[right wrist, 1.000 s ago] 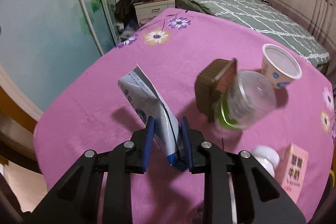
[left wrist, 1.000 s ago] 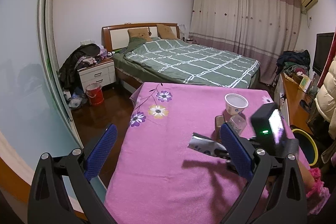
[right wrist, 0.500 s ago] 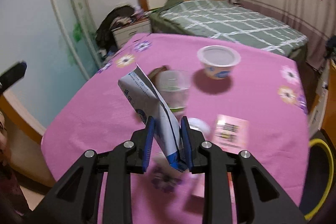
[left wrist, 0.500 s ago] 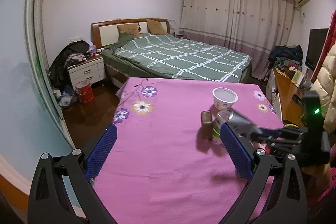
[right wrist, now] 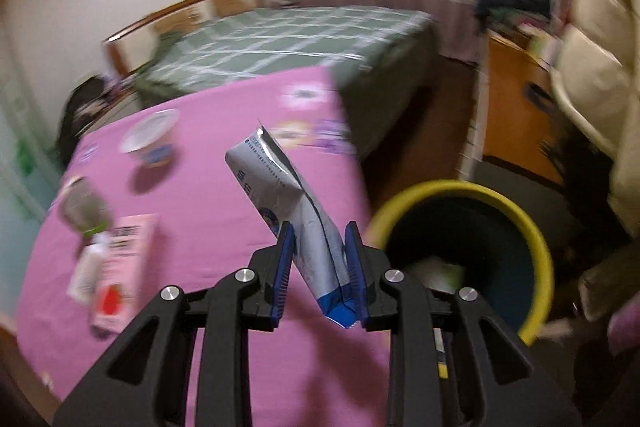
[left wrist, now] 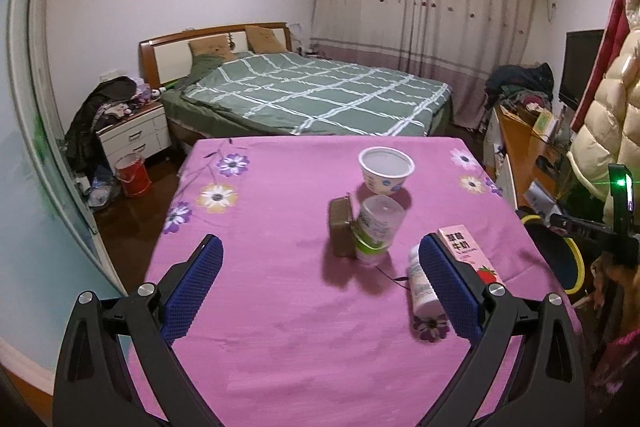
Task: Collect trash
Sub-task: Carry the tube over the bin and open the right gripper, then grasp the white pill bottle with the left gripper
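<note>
My right gripper [right wrist: 319, 267] is shut on a silver and blue foil pouch [right wrist: 288, 203], held over the table's right edge beside a yellow-rimmed dark bin [right wrist: 472, 247] on the floor. My left gripper [left wrist: 320, 287] is open and empty above the pink table [left wrist: 280, 327]. On the table lie a paper cup [left wrist: 386, 171], a brown box [left wrist: 341, 233], a clear plastic jar [left wrist: 376, 229], a white bottle [left wrist: 420, 281] and a pink milk carton [left wrist: 466, 253]. The bin's rim also shows in the left wrist view [left wrist: 576, 267].
A bed with a green checked cover [left wrist: 312, 95] stands behind the table. A nightstand [left wrist: 134, 135] and a red bucket [left wrist: 132, 175] are at the left. A wooden desk [left wrist: 520, 143] and a puffy coat [left wrist: 608, 131] are at the right.
My right gripper swung right with the pouch, from over the table's middle to beside the bin. The left wrist view shifted, bringing the bottle and carton into sight.
</note>
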A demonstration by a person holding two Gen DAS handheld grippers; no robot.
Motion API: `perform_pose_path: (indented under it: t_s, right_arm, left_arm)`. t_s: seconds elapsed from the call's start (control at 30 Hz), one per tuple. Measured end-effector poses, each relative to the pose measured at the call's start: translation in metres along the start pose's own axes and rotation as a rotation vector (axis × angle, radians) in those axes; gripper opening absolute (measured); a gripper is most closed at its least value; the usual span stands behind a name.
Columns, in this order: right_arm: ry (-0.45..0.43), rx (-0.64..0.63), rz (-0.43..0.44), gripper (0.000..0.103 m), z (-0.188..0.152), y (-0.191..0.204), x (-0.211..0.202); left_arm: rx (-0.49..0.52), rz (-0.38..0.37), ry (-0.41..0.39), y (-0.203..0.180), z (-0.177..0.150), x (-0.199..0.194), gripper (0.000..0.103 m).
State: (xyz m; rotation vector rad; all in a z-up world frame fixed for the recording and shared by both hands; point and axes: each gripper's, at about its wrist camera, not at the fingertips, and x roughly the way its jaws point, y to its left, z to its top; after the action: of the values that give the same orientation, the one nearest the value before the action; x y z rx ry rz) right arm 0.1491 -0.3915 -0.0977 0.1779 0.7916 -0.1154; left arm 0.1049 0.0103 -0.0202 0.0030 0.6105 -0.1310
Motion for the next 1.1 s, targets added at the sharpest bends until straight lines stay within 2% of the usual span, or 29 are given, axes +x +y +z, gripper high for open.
perform_pose_path:
  t_s: [0.13,0.27,0.3,0.33,0.4,0.7,0.93,1.0,1.1]
  right_arm:
    - [0.033,0.083,-0.099,0.026,-0.003,-0.051,0.013]
    - [0.057,0.134,-0.142,0.027,-0.008,-0.082,0.024]
    - [0.062,0.150,-0.150,0.032,-0.009,-0.089,0.026]
    - [0.067,0.162,-0.159,0.044,-0.010,-0.095,0.028]
    - [0.063,0.175,-0.168,0.053,-0.010,-0.100,0.032]
    - [0.047,0.180,-0.146,0.053,-0.011,-0.100,0.030]
    - [0.034,0.173,-0.128,0.053,-0.010,-0.093,0.022]
    - [0.035,0.170,-0.123,0.053,-0.010,-0.092,0.022]
    - [0.042,0.174,-0.122,0.053,-0.010,-0.093,0.025]
  left_arm:
    - [0.023,-0.023,0.019,-0.018,0.000,0.013,0.097]
    - [0.044,-0.037,0.032,-0.028,-0.002,0.021,0.097]
    - [0.047,-0.039,0.034,-0.030,-0.003,0.020,0.097]
    - [0.052,-0.041,0.036,-0.033,-0.003,0.022,0.097]
    - [0.057,-0.043,0.040,-0.035,-0.004,0.024,0.097]
    - [0.079,-0.070,0.081,-0.047,-0.012,0.040,0.097]
    - [0.113,-0.110,0.154,-0.067,-0.030,0.076,0.097]
    - [0.124,-0.116,0.188,-0.074,-0.037,0.090,0.094]
    - [0.138,-0.130,0.227,-0.082,-0.047,0.106,0.084]
